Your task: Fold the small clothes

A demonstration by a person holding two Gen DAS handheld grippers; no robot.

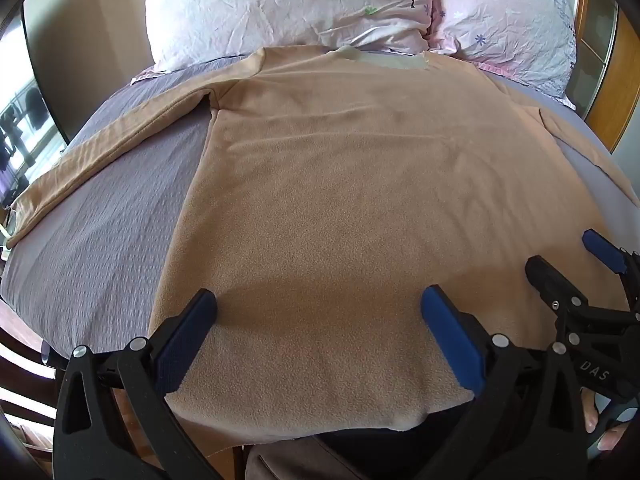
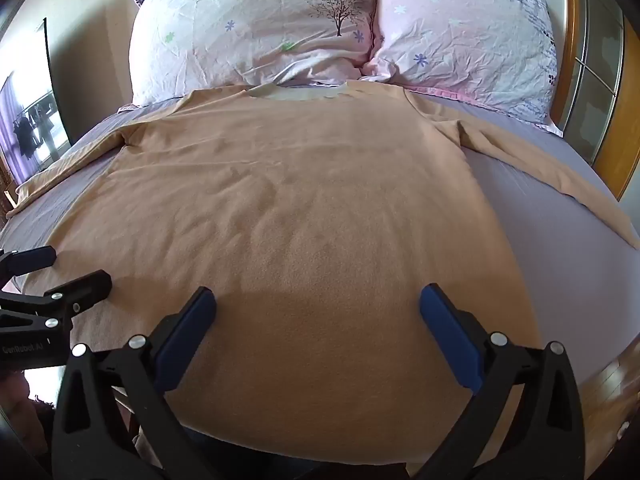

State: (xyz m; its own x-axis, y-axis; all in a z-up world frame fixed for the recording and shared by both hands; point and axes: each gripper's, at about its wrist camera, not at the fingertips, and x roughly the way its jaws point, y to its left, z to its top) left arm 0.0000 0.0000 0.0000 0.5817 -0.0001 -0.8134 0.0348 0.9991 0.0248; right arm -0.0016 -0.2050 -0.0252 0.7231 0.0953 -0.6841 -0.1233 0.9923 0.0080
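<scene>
A tan long-sleeved fleece shirt (image 1: 340,184) lies flat on the bed, collar toward the pillows, hem hanging over the near edge; it fills the right wrist view too (image 2: 304,208). Its left sleeve (image 1: 92,152) stretches out to the left, its right sleeve (image 2: 532,168) to the right. My left gripper (image 1: 318,304) is open and empty over the hem's left part. My right gripper (image 2: 318,304) is open and empty over the hem's right part. Each gripper shows at the edge of the other's view: the right (image 1: 568,256), the left (image 2: 76,268).
A grey-lilac bedsheet (image 1: 104,216) covers the bed. Two pink flowered pillows (image 2: 256,28) (image 2: 464,36) stand at the head. A wooden frame (image 2: 624,120) runs along the right side. A window (image 2: 32,132) is at the left.
</scene>
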